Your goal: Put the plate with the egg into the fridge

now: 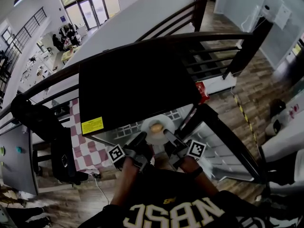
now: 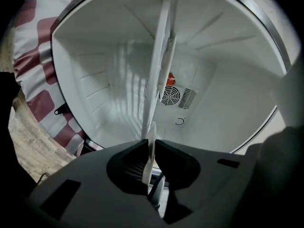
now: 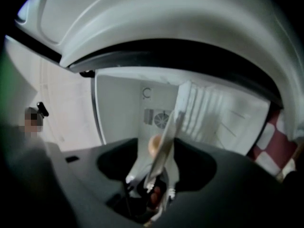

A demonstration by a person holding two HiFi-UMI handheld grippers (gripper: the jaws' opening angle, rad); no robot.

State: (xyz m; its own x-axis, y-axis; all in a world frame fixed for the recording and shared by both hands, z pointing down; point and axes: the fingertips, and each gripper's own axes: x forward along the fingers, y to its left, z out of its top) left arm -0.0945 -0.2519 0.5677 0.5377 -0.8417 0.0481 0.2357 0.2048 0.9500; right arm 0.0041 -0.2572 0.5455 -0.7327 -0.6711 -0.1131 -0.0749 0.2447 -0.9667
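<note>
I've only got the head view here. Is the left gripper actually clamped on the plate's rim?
Observer: Yes, the left gripper view shows the left gripper with both jaws closed on the plate, seen edge-on.
Operator: And the right one?
Observer: The right gripper has its jaws apart, with the plate's rim between them and the egg showing on one side of it.
Operator: What's past the plate?
Observer: The white back wall of the fridge, with a round fan vent.

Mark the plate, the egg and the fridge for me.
plate (image 2: 158,70): left gripper view, its edge-on rim.
egg (image 3: 153,146): right gripper view, its rounded side.
fridge (image 2: 95,80): left gripper view, white inner wall.
</note>
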